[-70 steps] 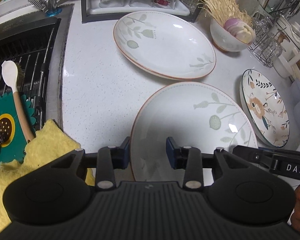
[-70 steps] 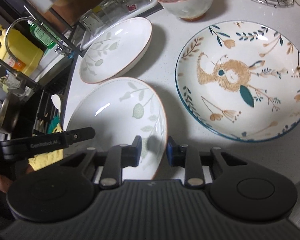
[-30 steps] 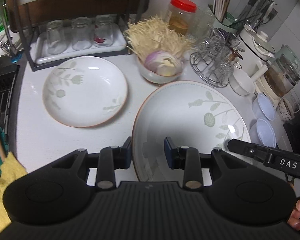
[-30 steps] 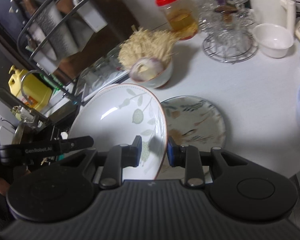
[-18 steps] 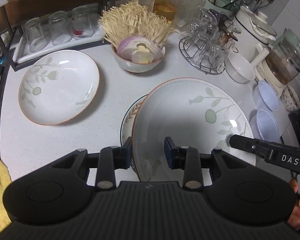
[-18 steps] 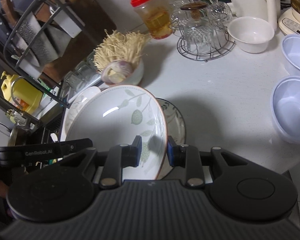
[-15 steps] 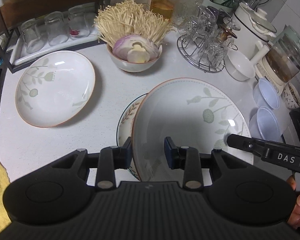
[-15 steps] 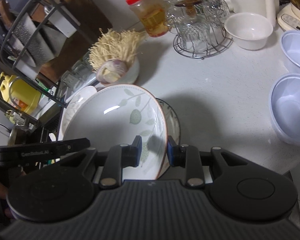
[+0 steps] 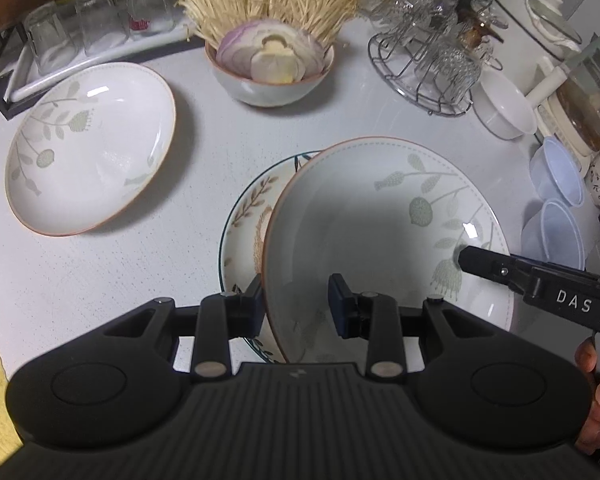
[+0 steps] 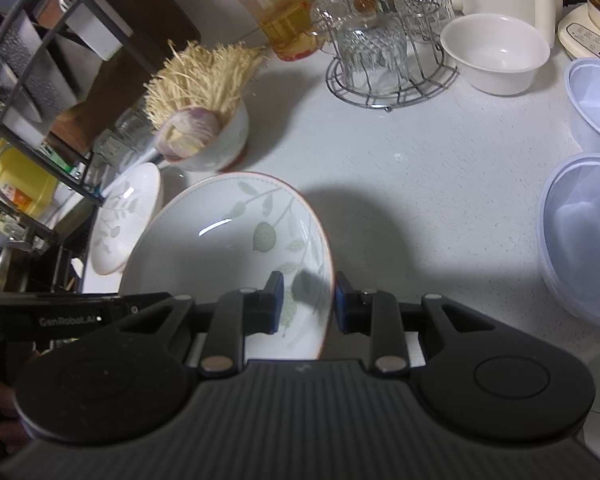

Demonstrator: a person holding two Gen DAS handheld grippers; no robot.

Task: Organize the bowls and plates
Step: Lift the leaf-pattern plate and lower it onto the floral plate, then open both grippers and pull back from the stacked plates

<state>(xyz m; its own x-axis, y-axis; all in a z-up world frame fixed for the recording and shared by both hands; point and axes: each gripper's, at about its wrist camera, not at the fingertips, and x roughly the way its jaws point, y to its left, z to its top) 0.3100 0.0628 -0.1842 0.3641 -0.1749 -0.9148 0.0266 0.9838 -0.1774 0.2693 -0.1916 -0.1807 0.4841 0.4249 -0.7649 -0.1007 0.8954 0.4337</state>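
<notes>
Above the white bench, the left tongs and right tongs each pinch opposite rims of a leaf-patterned plate, tilted over a teal-rimmed plate; a matching plate sits to the left

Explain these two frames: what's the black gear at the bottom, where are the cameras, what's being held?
No robot here: a person holds a pair of hand-held tongs in each hand, each with a fisheye camera looking along its fingers. One picture is from the left tongs, the other from the right tongs.

Both tongs grip opposite rims of one leaf-pattern plate, held above a blue-rimmed patterned plate on the white counter. The right tongs' arm marked DAS shows in the left view.

Also on the counter: a second leaf-pattern plate, a bowl of onion and mushrooms, a wire rack of glasses, a white bowl and clear plastic bowls.
</notes>
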